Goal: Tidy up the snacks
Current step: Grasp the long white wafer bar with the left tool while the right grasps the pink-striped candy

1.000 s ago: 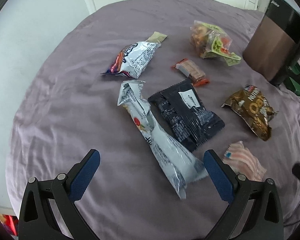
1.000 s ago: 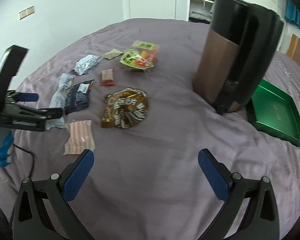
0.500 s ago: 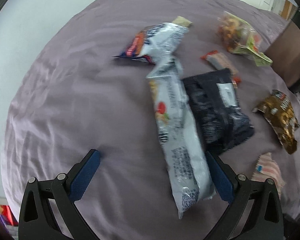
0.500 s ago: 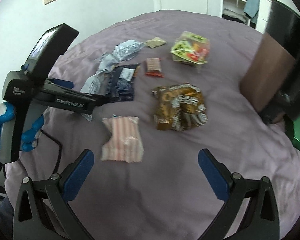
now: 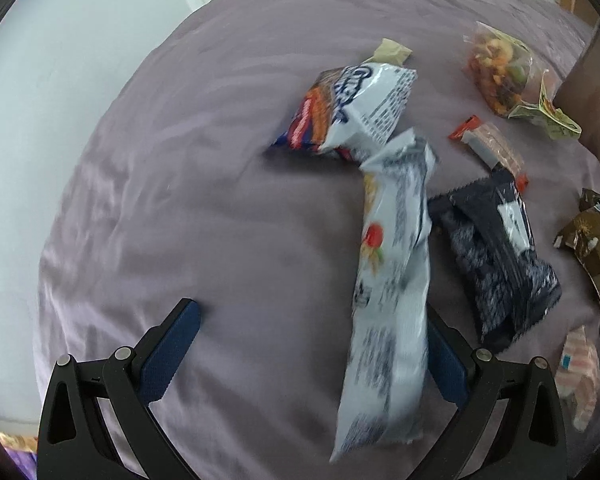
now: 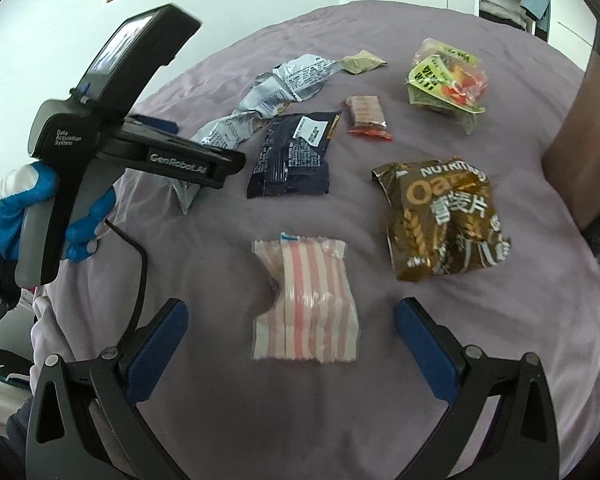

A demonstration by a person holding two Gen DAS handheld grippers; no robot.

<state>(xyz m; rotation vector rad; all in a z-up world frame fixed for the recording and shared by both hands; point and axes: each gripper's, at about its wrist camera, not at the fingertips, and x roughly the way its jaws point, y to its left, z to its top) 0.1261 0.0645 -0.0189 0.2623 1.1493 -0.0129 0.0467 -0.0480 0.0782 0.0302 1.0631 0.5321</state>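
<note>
We are working over a bed (image 6: 380, 400) covered in purple cloth, with a brown bin (image 6: 580, 140) at its right edge. The snacks are lying scattered across the bed: an oat bag (image 6: 440, 216), a dark packet (image 6: 292, 156), a long white bag (image 5: 392, 264) and a striped packet (image 6: 304, 304).

Our left gripper (image 5: 304, 356) is holding its fingers wide apart, the white bag lying between them, close against the right one. Our right gripper (image 6: 288, 340) is hovering with fingers spread on either side of the striped packet.

The risks, as we judge them: the slick, crinkly white bag could slide out of an off-centre pinch, and closing low could gather bedcloth along with the striped packet.
</note>
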